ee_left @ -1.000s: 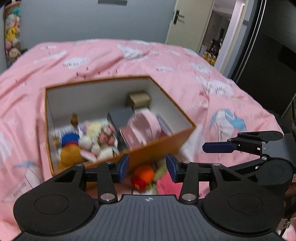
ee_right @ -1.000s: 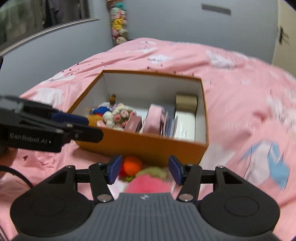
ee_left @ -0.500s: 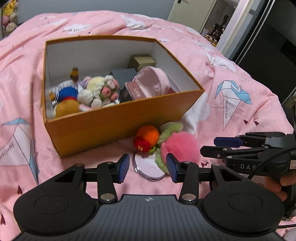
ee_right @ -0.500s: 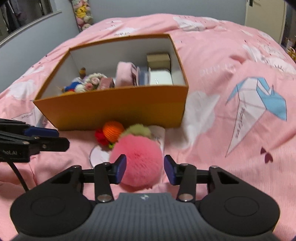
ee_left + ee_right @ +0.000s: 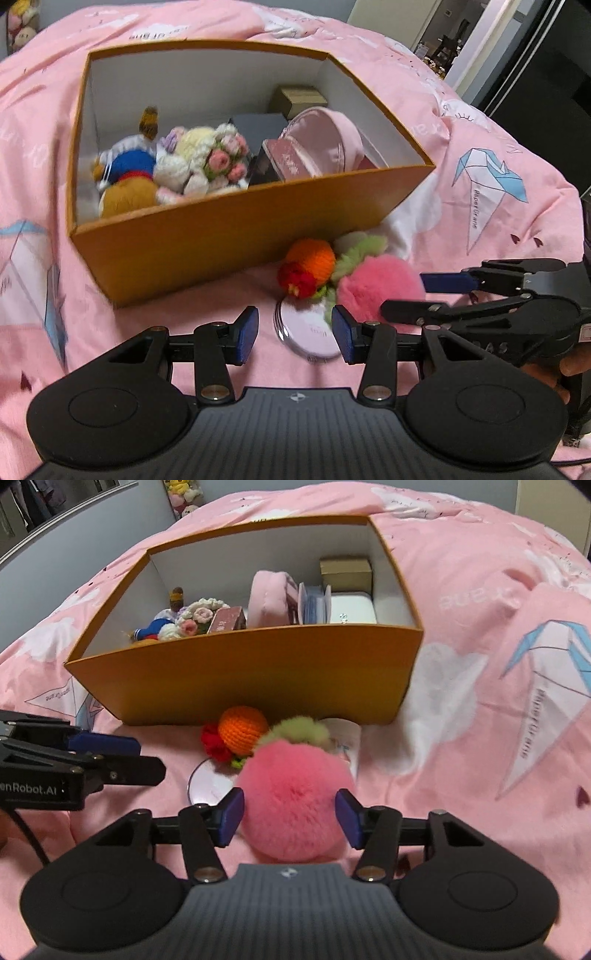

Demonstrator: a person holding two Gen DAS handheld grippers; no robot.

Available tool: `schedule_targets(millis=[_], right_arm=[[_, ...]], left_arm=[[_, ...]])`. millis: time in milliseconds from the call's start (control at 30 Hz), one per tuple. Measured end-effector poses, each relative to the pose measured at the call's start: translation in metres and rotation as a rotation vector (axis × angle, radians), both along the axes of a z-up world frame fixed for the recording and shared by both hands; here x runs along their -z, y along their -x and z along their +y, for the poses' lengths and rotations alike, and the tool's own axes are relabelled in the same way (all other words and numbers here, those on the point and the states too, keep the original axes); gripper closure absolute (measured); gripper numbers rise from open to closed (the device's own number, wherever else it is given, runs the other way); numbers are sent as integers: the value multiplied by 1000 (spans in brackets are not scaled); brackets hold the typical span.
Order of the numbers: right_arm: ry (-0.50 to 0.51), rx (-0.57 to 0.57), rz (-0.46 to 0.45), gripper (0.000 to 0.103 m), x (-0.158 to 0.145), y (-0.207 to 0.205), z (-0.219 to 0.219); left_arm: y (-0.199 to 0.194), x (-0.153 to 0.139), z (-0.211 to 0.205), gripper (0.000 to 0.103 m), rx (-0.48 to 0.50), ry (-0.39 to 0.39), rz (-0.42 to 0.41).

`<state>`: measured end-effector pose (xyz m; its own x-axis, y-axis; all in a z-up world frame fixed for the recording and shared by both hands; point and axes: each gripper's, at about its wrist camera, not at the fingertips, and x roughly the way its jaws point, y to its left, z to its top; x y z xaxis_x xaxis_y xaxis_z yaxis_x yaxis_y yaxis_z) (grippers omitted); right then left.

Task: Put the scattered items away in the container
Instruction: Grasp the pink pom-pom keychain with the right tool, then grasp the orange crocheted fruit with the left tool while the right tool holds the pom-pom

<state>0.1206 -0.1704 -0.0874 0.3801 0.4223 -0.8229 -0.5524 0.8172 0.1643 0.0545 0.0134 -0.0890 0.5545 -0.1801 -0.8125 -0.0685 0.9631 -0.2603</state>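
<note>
Both tongs low over the last loose toys in front of the orange box on the pink bed.

The right tongs (image 5: 290, 818) stand spread around the pink pompom (image 5: 295, 805); their jaws have just been opening, and the fluffy ball sits between the blue pads without being visibly squeezed. The left tongs (image 5: 294, 334) are spread too, with nothing between them, above a round compact mirror (image 5: 308, 334) that lies flat on the bedspread (image 5: 480, 122). Just beyond the mirror, against the near wall of the orange box (image 5: 236, 240), lie a crocheted orange ball (image 5: 312, 256) with a red knitted piece and a green fluffy tuft (image 5: 356, 254), touching the pompom. Inside the box are a crocheted flower bunch (image 5: 210, 158), a blue-and-yellow plush (image 5: 127, 177), a pink pouch (image 5: 325, 144) and a small tan carton (image 5: 301, 98) in the far right corner.
</note>
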Motion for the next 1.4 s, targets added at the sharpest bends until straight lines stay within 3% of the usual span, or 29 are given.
schedule_targets(millis=[400, 633, 967, 1067, 1400], right_arm=[[48, -42, 42, 45, 36, -18, 23], [95, -93, -13, 53, 39, -11, 33], [81, 45, -88, 55, 9, -25, -2], [92, 94, -84, 59, 12, -34, -11], [46, 109, -47, 57, 24, -42, -16]], left_arm=[[-24, 16, -4, 52, -6, -30, 31], [-28, 20, -2, 52, -20, -19, 34], [-36, 15, -6, 52, -3, -13, -20], [-42, 17, -8, 52, -4, 3, -38], [-61, 35, -24, 47, 25, 7, -10]])
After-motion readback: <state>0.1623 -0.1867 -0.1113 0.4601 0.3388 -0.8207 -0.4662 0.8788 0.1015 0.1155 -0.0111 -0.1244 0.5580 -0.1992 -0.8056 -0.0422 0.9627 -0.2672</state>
